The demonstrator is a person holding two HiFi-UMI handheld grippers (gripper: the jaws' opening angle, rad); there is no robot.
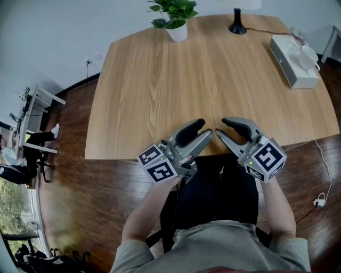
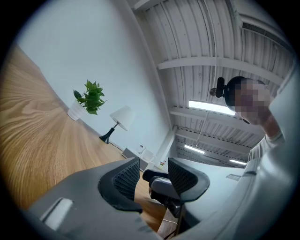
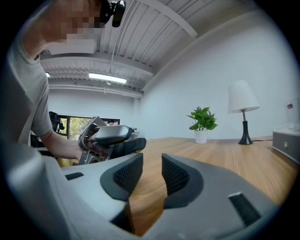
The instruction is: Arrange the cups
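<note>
A white cup (image 1: 308, 54) lies on a white box (image 1: 292, 68) at the table's far right; a clear glass beside it is too small to make out. My left gripper (image 1: 205, 131) and right gripper (image 1: 219, 128) hover side by side over the near edge of the wooden table (image 1: 160, 80), tips pointing toward each other and a little apart. In the left gripper view the left gripper (image 2: 153, 176) is open with nothing between its pads. The right gripper (image 3: 152, 174) also stands open and empty in its own view, which shows the left gripper (image 3: 110, 136) just beyond it.
A potted plant (image 1: 175, 16) and a black lamp base (image 1: 237, 24) stand at the table's far edge. The plant (image 3: 202, 123) and the white-shaded lamp (image 3: 243, 108) show in the right gripper view too. Dark wood floor surrounds the table; furniture stands at the left wall.
</note>
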